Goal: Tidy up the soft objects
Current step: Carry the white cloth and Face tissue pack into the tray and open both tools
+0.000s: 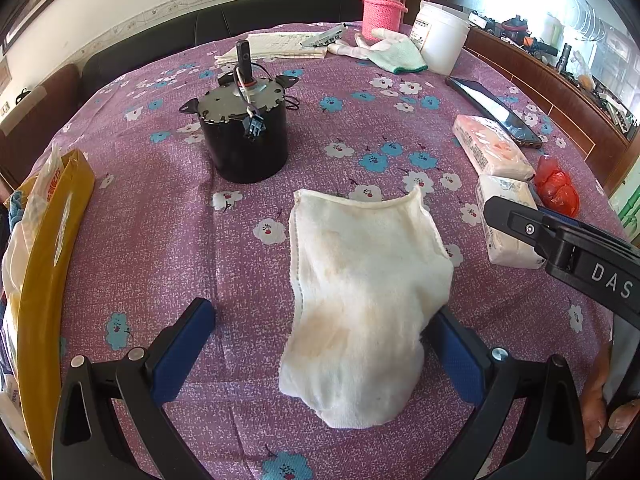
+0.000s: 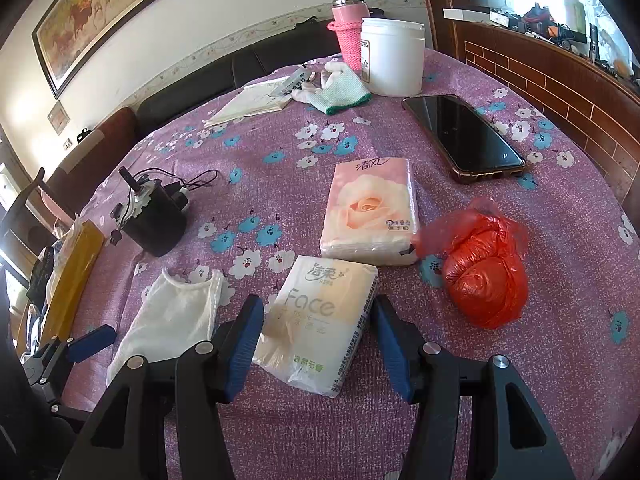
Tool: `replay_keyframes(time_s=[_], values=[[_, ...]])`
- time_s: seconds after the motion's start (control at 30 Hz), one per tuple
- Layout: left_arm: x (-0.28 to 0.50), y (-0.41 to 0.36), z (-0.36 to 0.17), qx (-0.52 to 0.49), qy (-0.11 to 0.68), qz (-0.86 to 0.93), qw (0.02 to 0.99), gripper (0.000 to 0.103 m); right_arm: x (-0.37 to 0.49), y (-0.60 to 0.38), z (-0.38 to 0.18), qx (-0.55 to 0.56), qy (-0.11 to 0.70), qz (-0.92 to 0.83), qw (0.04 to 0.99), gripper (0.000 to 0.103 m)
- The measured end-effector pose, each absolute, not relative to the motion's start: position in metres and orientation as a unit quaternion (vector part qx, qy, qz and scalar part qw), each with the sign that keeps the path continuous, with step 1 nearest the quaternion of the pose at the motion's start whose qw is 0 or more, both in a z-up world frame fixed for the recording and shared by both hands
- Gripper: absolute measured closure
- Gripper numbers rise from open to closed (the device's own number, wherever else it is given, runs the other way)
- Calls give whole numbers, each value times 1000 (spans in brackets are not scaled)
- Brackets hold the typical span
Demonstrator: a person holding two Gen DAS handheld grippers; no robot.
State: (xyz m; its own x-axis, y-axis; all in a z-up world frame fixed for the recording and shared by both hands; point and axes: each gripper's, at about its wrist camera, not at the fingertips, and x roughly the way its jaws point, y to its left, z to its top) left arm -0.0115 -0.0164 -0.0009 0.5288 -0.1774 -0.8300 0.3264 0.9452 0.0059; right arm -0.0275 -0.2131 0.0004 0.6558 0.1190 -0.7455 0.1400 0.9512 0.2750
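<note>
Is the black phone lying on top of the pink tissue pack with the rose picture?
No. The black phone lies directly on the purple tablecloth, apart from the rose-printed tissue pack.

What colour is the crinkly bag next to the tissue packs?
Red. The plastic bag shows best in the right wrist view.

Black hand-held gripper (image 2: 318, 344), blue finger pads (image 2: 244, 344), silver screws
</note>
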Motion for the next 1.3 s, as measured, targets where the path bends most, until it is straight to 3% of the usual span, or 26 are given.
replay_keyframes(time_s=[0.6, 0.67, 0.73, 0.77, 0.8, 0.97, 1.3], values=[[-12, -13, 0, 71, 460, -149, 872, 1, -26, -212, -1, 153, 415, -2, 897, 39], [-14, -8, 4, 54, 450, -154, 878, 18, -25, -211, -1, 151, 417, 6, 896, 34], [-17, -6, 9, 53, 442, -162, 880, 65, -24, -208, -1, 143, 422, 7, 895, 33], [-19, -5, 10, 48, 444, -172, 878, 76, -24, -205, 0, 126, 428, 3, 895, 37], [-22, -1, 11, 34, 449, -185, 874, 85, -25, -202, 0, 103, 432, -9, 896, 49], [-50, 33, 22, -17, 442, -206, 873, 85, -44, -196, 5, 86, 443, 5, 893, 55], [-117, 153, 73, -142, 367, -192, 899, 85, -62, -146, 46, 92, 424, 90, 896, 54]])
